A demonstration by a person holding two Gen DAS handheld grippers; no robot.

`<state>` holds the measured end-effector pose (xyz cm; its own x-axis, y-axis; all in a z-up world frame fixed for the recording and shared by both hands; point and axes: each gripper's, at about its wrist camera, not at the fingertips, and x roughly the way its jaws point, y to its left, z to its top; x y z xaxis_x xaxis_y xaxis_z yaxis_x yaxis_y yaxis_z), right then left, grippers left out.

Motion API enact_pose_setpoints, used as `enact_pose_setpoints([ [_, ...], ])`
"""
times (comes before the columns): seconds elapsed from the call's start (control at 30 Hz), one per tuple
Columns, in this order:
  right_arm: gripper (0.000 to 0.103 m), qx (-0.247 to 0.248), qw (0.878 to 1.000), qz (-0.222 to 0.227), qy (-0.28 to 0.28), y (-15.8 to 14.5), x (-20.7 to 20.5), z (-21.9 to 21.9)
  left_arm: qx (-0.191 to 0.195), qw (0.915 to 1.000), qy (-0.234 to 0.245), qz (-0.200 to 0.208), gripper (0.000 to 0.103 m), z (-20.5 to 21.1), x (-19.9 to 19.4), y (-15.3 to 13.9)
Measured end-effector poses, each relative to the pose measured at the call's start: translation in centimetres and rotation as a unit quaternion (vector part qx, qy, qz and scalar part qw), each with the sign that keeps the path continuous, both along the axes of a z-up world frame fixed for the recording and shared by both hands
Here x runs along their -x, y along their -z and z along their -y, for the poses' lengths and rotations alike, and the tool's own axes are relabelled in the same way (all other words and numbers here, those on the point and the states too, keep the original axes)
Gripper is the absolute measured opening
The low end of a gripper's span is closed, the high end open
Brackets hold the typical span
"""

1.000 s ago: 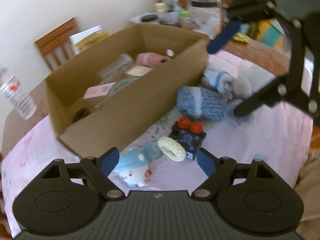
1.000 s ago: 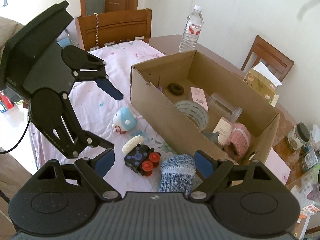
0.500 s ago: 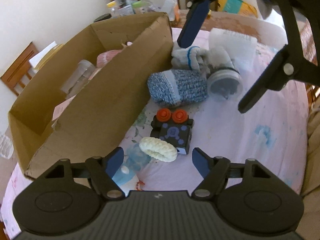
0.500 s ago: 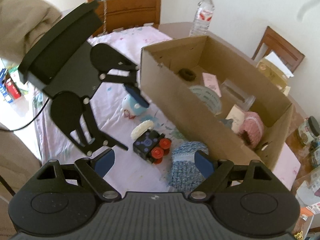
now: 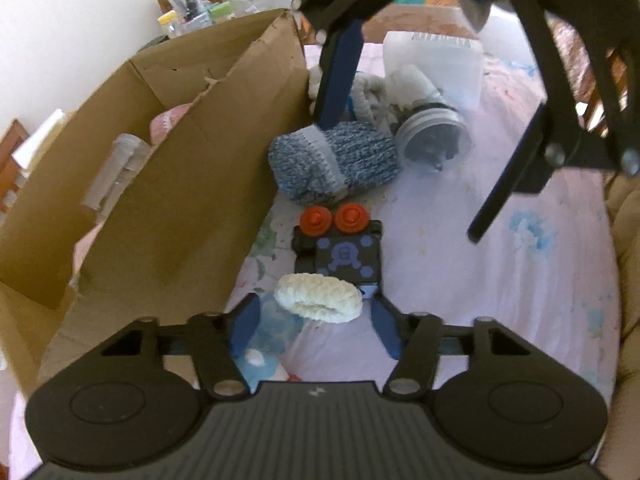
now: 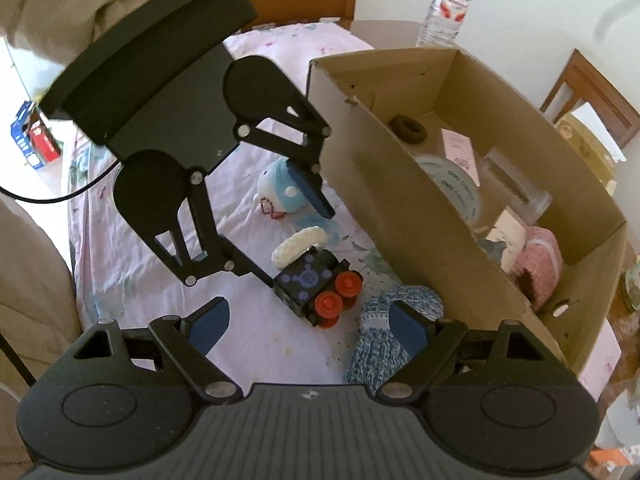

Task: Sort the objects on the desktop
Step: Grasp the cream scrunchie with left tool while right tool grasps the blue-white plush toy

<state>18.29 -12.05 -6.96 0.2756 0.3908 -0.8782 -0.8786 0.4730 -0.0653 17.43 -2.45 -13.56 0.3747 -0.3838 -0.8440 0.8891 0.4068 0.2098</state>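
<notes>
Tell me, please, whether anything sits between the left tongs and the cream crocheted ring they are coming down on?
Nothing visible does. The cream crocheted ring lies between the closing left tongs, bare on top. The black toy block touches its far side, and the blue plush toy lies close beside.

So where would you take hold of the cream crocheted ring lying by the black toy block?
Grip the cream crocheted ring across its outer width, coming down from above. It lies nearly flat on the pink tablecloth with one edge against the black toy block, so its two free sides are exposed. The left gripper straddles it, its fingers closing but not yet pressing.
</notes>
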Motion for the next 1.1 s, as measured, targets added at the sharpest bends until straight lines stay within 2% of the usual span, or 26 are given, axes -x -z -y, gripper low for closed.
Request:
enact_pose_setpoints([
  [0.13,0.090,0.009,1.000,-0.007,-0.018,0.6,-0.3,-0.6,0.010,0.9999,0.009,-0.008,0.051,-0.2,-0.4,0.1],
  [0.2,0.090,0.013,1.000,-0.008,-0.026,1.0,-0.5,-0.9,0.014,0.9997,0.013,-0.015,0.042,-0.2,-0.4,0.1],
  [0.43,0.090,0.030,0.998,0.000,-0.055,1.8,-1.1,-1.8,0.025,0.9995,-0.009,-0.020,0.036,-0.5,-0.3,-0.4],
  [0.87,0.090,0.044,0.992,0.021,-0.120,2.9,-1.3,-3.3,0.054,0.9949,-0.082,-0.024,0.036,-2.1,0.1,-3.2],
  [1.1,0.090,0.046,0.988,0.033,-0.144,3.4,-1.3,-4.0,0.061,0.9918,-0.110,-0.019,0.036,-3.7,1.8,-4.1],
])
